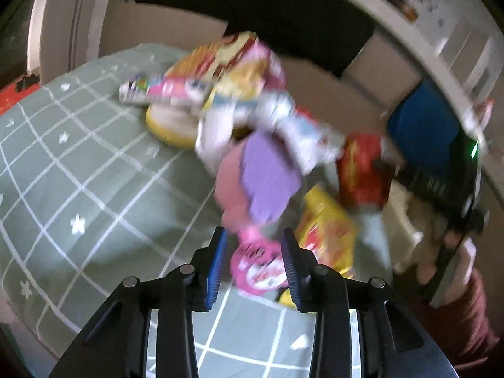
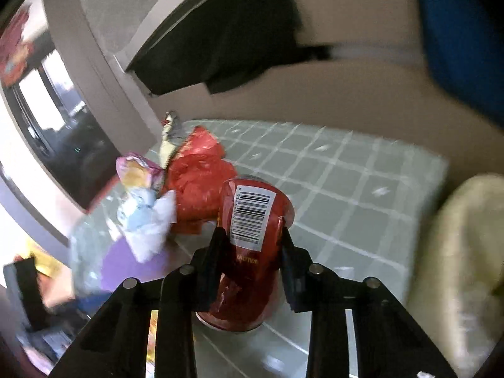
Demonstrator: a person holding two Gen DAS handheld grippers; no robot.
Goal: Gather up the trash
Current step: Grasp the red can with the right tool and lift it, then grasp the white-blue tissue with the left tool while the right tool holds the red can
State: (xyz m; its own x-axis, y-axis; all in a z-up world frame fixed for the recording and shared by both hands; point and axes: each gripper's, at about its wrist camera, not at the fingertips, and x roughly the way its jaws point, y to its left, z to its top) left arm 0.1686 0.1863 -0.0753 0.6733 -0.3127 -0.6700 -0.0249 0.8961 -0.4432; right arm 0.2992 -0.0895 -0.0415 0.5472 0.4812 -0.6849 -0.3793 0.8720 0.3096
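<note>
In the left wrist view my left gripper (image 1: 253,236) stands over a green checked bedcover (image 1: 94,189) with a pink wrapper (image 1: 258,267) between its blue-padded fingers; motion blur hides whether they pinch it. A blurred heap of snack wrappers (image 1: 239,94) lies beyond, with a yellow packet (image 1: 327,230) and a red packet (image 1: 362,170). In the right wrist view my right gripper (image 2: 250,233) is shut on a red paper cup (image 2: 252,220) with a barcode label, held tilted above the cover. Crumpled red wrappers (image 2: 198,182) and pastel wrappers (image 2: 145,208) lie just left of it.
A beige headboard or wall (image 2: 346,88) rises behind the bed, with a dark cloth (image 2: 226,31) hanging on it. A cream pillow (image 2: 456,267) lies at right. A blue object (image 1: 422,129) and the other hand-held gripper (image 1: 453,220) show at right in the left view.
</note>
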